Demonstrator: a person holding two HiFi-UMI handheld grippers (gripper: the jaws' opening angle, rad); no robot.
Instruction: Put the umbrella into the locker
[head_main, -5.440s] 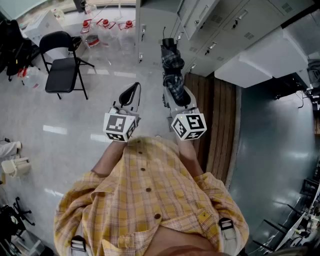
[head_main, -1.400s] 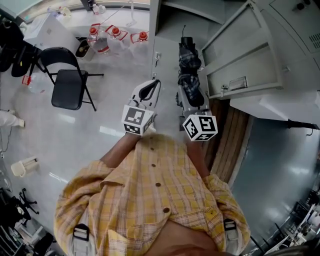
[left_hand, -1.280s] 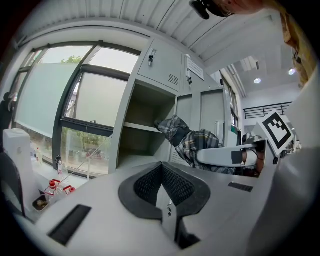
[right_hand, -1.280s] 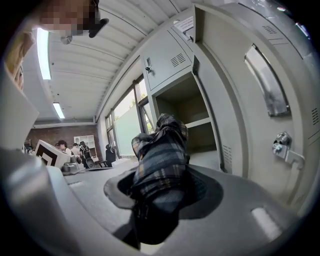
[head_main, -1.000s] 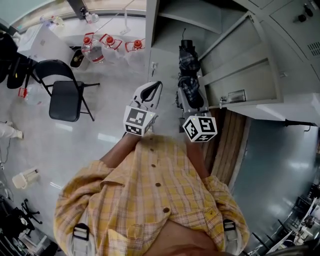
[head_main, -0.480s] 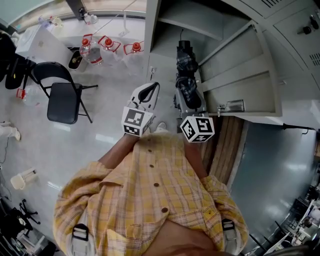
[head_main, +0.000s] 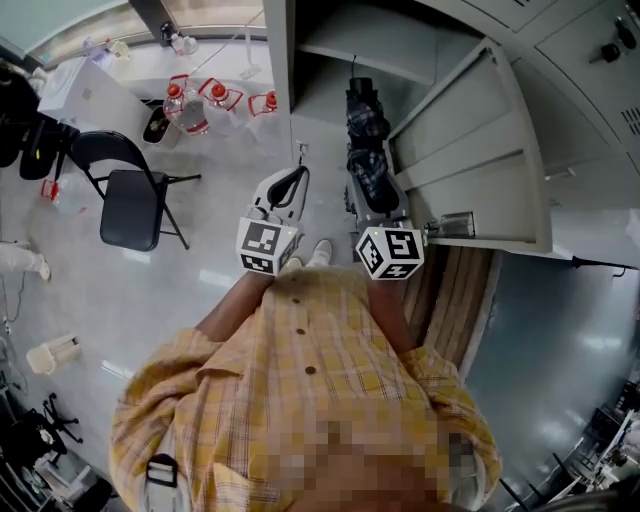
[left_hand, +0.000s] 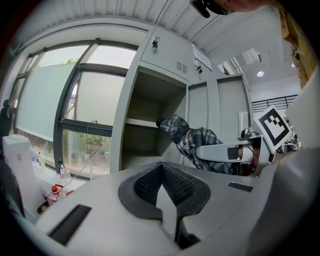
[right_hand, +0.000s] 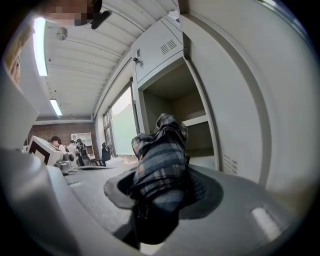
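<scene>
The right gripper (right_hand: 162, 199) clamped the umbrella (right_hand: 161, 145), whose tip ahead of the jaws might have struck the locker (right_hand: 167, 92) shelf (right_hand: 196, 120) if pushed in too high.

No legible writing, only square coded patterns on left cube (head_main: 262, 245) and right cube (head_main: 390, 252), label plate (head_main: 453, 223) on locker door (head_main: 480, 150) unreadable

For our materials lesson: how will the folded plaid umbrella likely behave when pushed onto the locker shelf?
The umbrella is probably stiff: it juts from the right gripper without drooping. Its loose fabric folds may snag; being round, it might roll.
</scene>
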